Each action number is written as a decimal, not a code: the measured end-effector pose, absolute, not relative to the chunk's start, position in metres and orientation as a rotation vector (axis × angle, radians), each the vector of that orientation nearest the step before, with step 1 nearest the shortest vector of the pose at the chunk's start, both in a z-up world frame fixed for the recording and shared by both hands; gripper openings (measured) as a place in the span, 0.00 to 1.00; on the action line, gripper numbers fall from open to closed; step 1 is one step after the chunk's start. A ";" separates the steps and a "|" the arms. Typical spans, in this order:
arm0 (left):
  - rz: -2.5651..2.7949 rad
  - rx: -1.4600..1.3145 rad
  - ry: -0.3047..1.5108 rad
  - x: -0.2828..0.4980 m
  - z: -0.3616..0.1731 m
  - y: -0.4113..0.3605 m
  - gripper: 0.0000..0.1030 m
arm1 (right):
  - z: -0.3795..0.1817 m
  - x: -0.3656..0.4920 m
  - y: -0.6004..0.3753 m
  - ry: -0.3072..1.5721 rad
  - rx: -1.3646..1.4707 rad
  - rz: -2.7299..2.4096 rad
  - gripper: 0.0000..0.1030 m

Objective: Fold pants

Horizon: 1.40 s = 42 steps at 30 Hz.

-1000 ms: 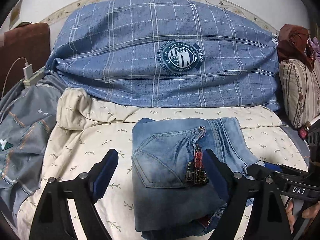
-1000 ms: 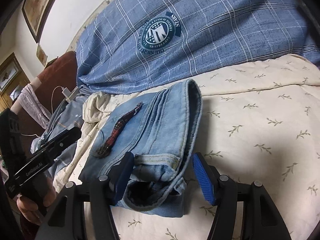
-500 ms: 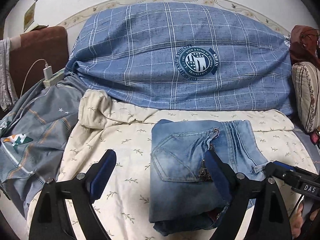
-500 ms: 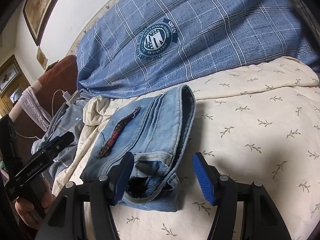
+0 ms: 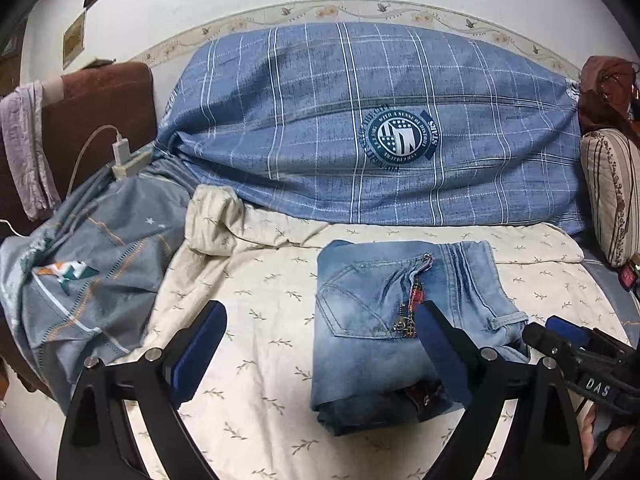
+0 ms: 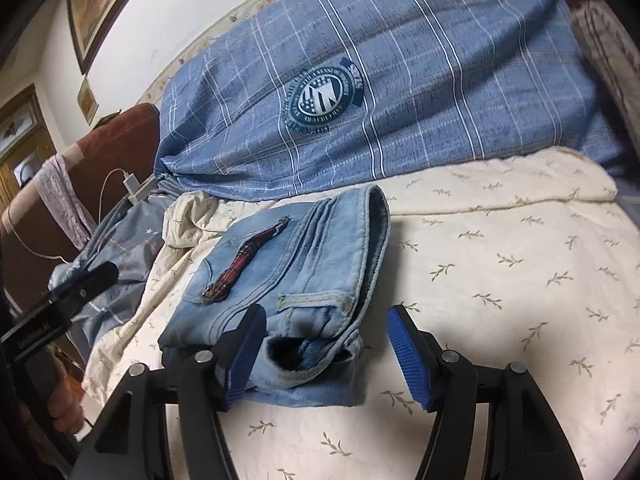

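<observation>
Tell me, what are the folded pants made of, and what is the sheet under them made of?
The folded pants look like denim: faded, matte blue cloth with thick stitched seams, a back pocket and a metal zipper. A strip of red plaid cloth shows at the zipper. The cream sheet looks like soft woven cotton, matte and a bit wrinkled, printed with small leafy sprigs; the exact fibre cannot be told.

This is a bedroom in a home. A bed [image 5: 280, 360] is covered by a cream sheet printed with small leaf sprigs, and a big blue checked duvet [image 5: 360, 128] is bunched along the wall. A striped cushion [image 5: 608, 196] lies at one end beside a brown upholstered headboard [image 5: 100, 108]. A phone charger [image 5: 122, 152] is plugged in, framed pictures [image 6: 104, 4] hang on the white wall, and a floral wallpaper border [image 5: 400, 10] runs behind the bed.
</observation>
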<state>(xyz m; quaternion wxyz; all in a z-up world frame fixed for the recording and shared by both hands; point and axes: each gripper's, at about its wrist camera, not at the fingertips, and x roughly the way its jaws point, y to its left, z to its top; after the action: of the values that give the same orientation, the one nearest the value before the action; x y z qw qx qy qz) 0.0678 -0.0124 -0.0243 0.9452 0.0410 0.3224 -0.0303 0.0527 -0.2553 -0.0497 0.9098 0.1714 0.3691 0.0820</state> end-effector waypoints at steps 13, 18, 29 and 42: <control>-0.042 0.111 0.560 0.028 0.022 -0.006 0.97 | -0.008 -0.007 -0.228 0.658 0.251 0.141 0.67; -0.035 0.120 0.524 0.013 0.040 -0.005 0.98 | 0.014 -0.031 -0.223 0.607 0.227 0.134 0.69; -0.017 0.127 0.465 -0.018 0.072 -0.001 1.00 | 0.054 -0.063 -0.217 0.551 0.219 0.133 0.70; 0.029 0.132 0.438 -0.037 0.085 0.011 1.00 | 0.070 -0.077 -0.206 0.525 0.207 0.145 0.70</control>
<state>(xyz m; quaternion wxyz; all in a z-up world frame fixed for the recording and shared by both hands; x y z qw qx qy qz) -0.0372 0.0110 0.0854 0.9738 0.0653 0.2172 0.0145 -0.0765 -0.2058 0.0702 0.9579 0.1019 0.2586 0.0717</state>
